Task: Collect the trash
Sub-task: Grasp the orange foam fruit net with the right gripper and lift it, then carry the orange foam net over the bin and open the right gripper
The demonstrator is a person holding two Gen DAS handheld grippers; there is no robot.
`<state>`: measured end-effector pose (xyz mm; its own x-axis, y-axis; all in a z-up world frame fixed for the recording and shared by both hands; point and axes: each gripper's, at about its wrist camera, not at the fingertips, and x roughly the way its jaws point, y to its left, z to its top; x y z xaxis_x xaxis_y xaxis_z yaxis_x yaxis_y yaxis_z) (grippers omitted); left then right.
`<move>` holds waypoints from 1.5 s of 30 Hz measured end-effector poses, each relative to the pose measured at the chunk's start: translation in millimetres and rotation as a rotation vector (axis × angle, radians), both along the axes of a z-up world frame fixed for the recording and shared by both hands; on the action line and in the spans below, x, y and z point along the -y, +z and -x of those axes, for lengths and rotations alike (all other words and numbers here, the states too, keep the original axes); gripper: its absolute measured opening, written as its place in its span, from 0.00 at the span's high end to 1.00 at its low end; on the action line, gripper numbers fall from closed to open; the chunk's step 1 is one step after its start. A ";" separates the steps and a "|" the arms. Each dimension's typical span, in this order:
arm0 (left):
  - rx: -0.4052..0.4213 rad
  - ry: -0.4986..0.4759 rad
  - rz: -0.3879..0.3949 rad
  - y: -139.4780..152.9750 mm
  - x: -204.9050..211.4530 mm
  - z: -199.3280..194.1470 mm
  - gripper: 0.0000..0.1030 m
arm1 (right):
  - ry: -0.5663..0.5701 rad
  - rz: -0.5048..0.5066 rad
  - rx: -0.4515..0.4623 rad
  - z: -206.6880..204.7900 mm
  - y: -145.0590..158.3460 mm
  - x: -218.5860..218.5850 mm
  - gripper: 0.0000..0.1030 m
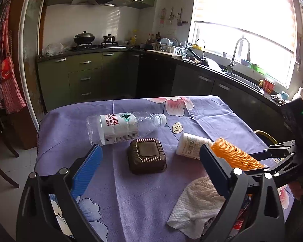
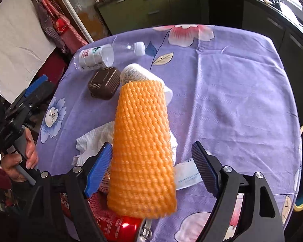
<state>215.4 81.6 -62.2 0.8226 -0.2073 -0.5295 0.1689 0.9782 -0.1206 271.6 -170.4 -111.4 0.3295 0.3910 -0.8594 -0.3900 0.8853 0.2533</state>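
Orange foam netting, one sleeve of it, is lying nearest the right wrist camera, between the spread fingers of the right tongs; the left blue pad is touching its side while the other pad is standing clear, so these tongs are gaping, gripping nothing. One red can is lying under the sleeve's near end. One crumpled paper towel is sitting just left of the sleeve, and one white paper slip is peeking out on its right. Farther off, one white cup, one brown square tray and one clear plastic bottle are lying on the purple flowered tabletop, the bottle near the far left edge. Open cloth is stretching across the right half. Left tongs are hovering wide open over the near edge, level, framing the tray. One hand is gripping their handle.
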 end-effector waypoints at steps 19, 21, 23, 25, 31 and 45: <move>-0.009 -0.012 -0.019 -6.3 4.8 -1.0 0.09 | -0.187 -0.007 0.184 36.7 61.6 90.2 0.87; -0.010 -0.014 -0.020 -6.4 5.3 -1.1 0.09 | -0.298 0.037 0.192 35.9 63.3 132.5 0.87; -0.012 -0.016 -0.024 -6.7 6.4 -1.5 0.09 | -0.394 0.089 0.179 33.0 58.1 170.7 0.87; -0.014 -0.017 -0.030 -7.6 7.8 -2.3 0.09 | -0.503 0.141 0.144 27.2 47.2 213.2 0.87; -0.028 -0.013 -0.042 -12.0 10.2 -5.5 0.09 | -0.669 0.251 0.018 0.6 2.7 298.3 0.86; -0.052 -0.014 -0.048 -18.7 11.7 -10.7 0.09 | -0.807 0.331 0.076 11.8 -6.2 330.1 0.34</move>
<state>226.2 69.9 -80.9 0.7906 -0.1923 -0.5814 0.1778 0.9806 -0.0826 259.8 -500.5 -117.6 0.4589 -0.2519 -0.8520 0.3818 0.9218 -0.0669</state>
